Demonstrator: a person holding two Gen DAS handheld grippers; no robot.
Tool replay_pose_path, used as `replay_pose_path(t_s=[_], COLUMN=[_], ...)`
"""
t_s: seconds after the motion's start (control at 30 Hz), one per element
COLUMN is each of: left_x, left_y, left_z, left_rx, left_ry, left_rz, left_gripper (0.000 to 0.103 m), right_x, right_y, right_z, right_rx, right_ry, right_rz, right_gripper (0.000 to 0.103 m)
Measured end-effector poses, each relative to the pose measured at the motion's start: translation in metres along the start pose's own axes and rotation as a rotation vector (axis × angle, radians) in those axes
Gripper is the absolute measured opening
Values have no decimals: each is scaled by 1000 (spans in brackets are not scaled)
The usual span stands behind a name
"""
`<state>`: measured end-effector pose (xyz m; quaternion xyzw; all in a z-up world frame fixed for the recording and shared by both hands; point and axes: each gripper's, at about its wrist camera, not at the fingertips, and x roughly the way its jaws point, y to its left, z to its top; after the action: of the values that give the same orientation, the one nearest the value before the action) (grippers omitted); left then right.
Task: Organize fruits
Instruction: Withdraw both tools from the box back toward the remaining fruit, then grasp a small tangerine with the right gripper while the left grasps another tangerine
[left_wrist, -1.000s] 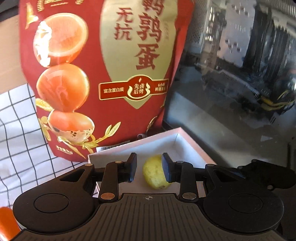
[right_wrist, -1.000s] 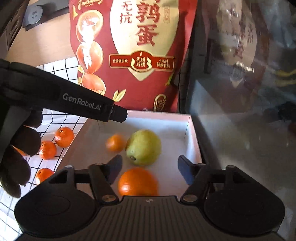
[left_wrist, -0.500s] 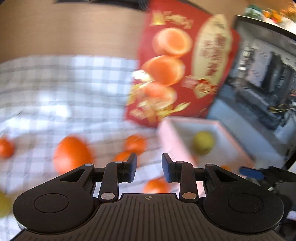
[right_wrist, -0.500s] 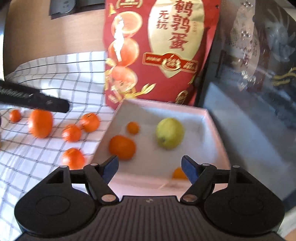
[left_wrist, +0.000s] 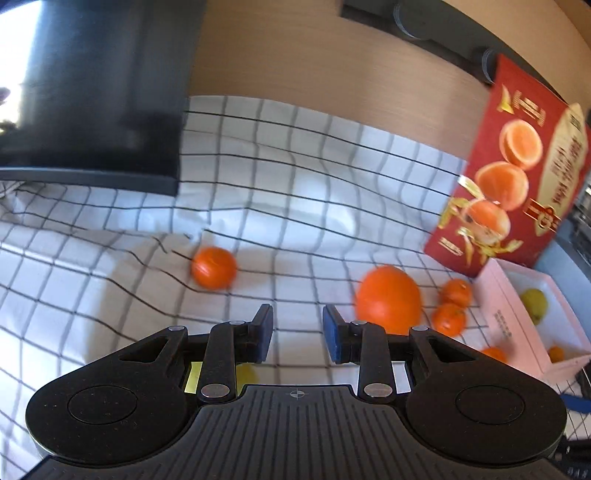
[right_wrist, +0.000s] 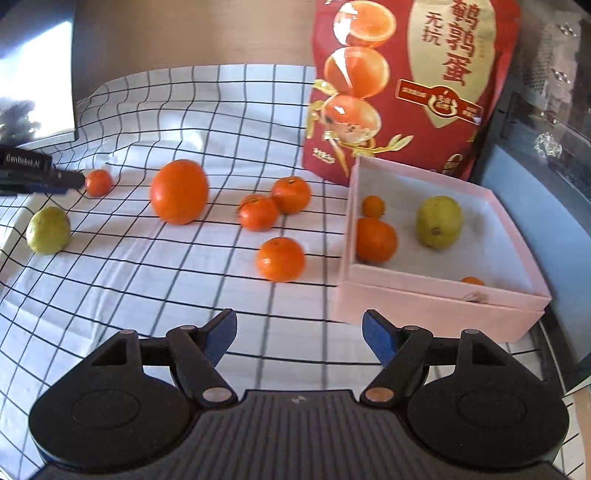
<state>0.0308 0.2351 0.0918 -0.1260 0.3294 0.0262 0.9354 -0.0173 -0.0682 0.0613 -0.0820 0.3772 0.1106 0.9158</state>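
A pink box at the right holds a green pear, an orange and two small mandarins. On the checked cloth lie a large orange, several mandarins and a green fruit. My right gripper is open and empty, in front of the box. My left gripper is open and empty over the cloth; a small mandarin lies ahead of it, the large orange to its right. Its tip shows in the right wrist view.
A tall red snack bag stands behind the box. A dark glass-fronted case is at the right. A black monitor or box stands at the far left on the cloth. A wooden wall is behind.
My left gripper left the pear in the box and swung left over the cloth. My right gripper drew back from the box, leaving the orange inside.
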Motion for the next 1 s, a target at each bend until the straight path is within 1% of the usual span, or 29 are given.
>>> replay_pose_path(t_s=[0.03,0.1,0.17,0.2,0.27,0.3,0.37,0.4,0.43,0.53,0.63,0.7,0.77,0.87,0.9,0.93,1.0], left_x=[3,9,11,13,18,20,21,20,20,17,11,12,20,40,47,54,65], left_y=[3,-1,-14,-20,-32,-36,-39,-38,-35,-11,25,47,61,63,62,61,57], left_z=[5,12,13,13,11,9,6,4,4,10,20,27,33,40,42,44,46], left_rx=[4,34,79,95,113,125,147,152,151,95,-1,-41,-30,36,54,69,88], left_ry=[17,47,45,46,60,70,68,61,55,21,-35,-40,-5,65,80,96,115], left_rz=[-26,-106,-161,-178,-184,-178,-159,-145,-130,-74,22,55,71,71,73,74,89], left_gripper=[33,33,33,33,33,33,33,33,33,33,33,33,33,33,33,33,33], right_x=[0,-1,-1,0,2,3,10,13,18,33,56,72,81,88,91,93,93], right_y=[4,11,16,18,22,24,32,36,42,55,62,60,57,54,54,55,56], right_z=[-1,-3,-6,-6,-4,-1,9,13,19,29,38,42,44,45,45,45,45], right_rx=[1,4,4,3,-7,-16,-58,-85,-123,-193,-253,-261,-248,-230,-234,-237,-239], right_ry=[4,12,19,21,7,-11,-30,-38,-42,-49,-32,-11,6,29,35,40,43], right_rz=[-1,1,-3,-6,-14,-26,-70,-87,-96,-106,-163,-203,-214,-192,-190,-188,-190], right_gripper=[75,75,75,75,75,75,66,52,48,48,48,48,48,48,47,43,42])
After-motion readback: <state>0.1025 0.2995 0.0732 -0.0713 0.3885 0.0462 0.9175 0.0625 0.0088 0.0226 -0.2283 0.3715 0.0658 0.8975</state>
